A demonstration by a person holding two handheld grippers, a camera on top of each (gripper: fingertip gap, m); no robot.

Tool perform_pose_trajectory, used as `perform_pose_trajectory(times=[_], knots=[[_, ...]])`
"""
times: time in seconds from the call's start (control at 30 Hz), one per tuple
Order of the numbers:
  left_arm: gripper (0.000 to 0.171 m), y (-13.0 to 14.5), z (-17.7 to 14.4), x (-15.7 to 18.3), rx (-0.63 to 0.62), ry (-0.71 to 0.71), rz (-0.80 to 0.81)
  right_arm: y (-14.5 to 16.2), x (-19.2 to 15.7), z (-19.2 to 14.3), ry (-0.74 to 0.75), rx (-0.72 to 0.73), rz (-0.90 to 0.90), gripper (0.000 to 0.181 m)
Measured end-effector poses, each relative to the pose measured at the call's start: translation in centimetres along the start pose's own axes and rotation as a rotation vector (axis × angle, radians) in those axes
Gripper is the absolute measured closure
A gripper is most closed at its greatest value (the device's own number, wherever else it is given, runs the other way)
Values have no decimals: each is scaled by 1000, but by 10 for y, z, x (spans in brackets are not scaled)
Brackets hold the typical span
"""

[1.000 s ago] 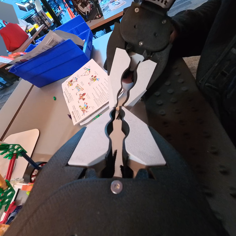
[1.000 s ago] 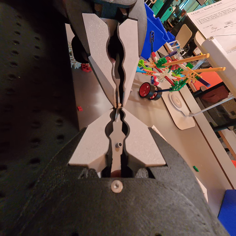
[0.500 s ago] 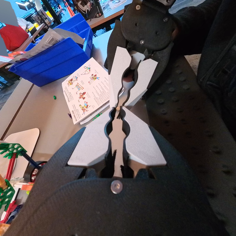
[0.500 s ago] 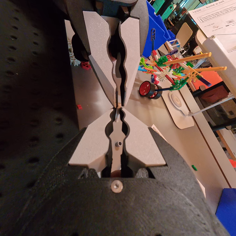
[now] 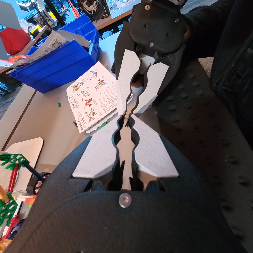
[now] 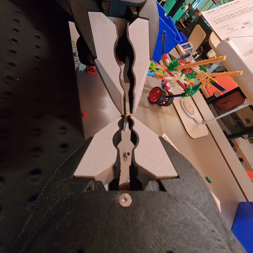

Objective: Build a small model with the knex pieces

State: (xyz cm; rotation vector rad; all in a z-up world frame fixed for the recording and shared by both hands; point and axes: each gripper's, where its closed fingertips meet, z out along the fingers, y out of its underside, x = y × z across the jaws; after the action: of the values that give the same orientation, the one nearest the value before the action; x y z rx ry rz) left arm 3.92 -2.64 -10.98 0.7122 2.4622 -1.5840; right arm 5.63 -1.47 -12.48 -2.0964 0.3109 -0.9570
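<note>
Meeting tip to tip, both jaws nearly closed, seemingly pinching one small tan peg [image 5: 126, 116].

Your left gripper [image 5: 126, 118] and your right gripper [image 6: 126, 116] point straight at each other, tip to tip, fingertips touching or very nearly so. On each, the jaws are drawn close with only a narrow wavy slot between the grey fingers [image 5: 101, 152]. Both pinch the same small piece at the meeting point. Your hand in a dark sleeve [image 5: 202, 27] grips the right gripper's black body from behind.
</note>
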Motion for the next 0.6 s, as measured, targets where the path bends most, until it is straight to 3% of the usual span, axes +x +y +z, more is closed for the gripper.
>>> perform_pose_trajectory(times=[0.37, 0.6], knots=[[168, 2, -3, -2, -61, -19, 69, -2, 3, 1, 14, 8, -6, 178], [163, -3, -40, -32, -122, -125, 129, 5, 14, 5, 49, -23, 37, 179]])
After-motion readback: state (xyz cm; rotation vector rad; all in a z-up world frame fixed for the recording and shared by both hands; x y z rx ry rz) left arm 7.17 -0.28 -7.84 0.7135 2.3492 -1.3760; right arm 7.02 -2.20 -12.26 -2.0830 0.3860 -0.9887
